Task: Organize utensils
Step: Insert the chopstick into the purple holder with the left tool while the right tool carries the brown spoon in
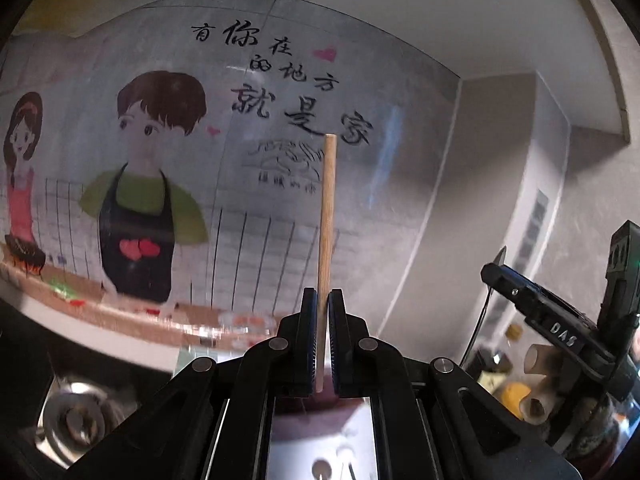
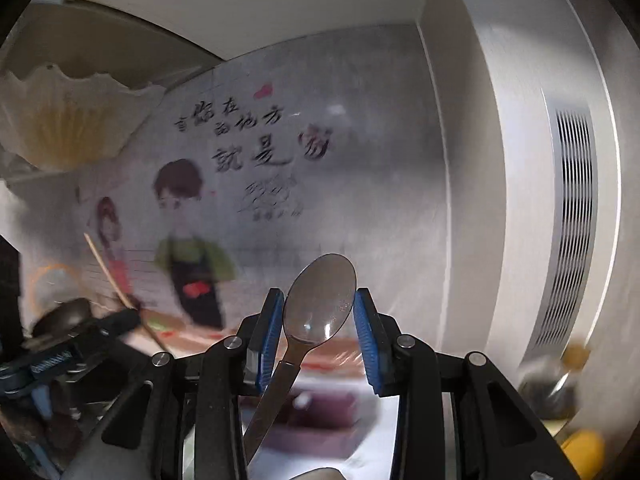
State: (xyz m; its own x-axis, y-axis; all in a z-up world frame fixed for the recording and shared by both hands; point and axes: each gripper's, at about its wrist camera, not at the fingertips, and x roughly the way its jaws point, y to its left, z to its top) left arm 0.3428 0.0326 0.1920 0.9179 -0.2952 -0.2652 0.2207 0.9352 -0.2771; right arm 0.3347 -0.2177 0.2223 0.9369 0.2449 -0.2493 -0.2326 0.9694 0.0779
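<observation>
Mid-carry, I'd guess: left gripper (image 1: 323,300) is clamped tight on a wooden chopstick (image 1: 328,216), and right gripper (image 2: 320,312) pinches a spoon (image 2: 320,300) across its bowl, jaws partway apart. Next up is probably dropping each into its holder, which isn't visible.

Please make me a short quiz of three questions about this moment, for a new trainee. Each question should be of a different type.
1. True or false: the left tool is shut on a wooden stick that stands upright between its pads.
2. What sits between the pads of the right tool? A) a fork B) the bowl of a spoon C) nothing
3. Fill in: the wall drawing behind both tools shows a boy in a dark ____.
Key: 1 true; 2 B; 3 apron.
</observation>
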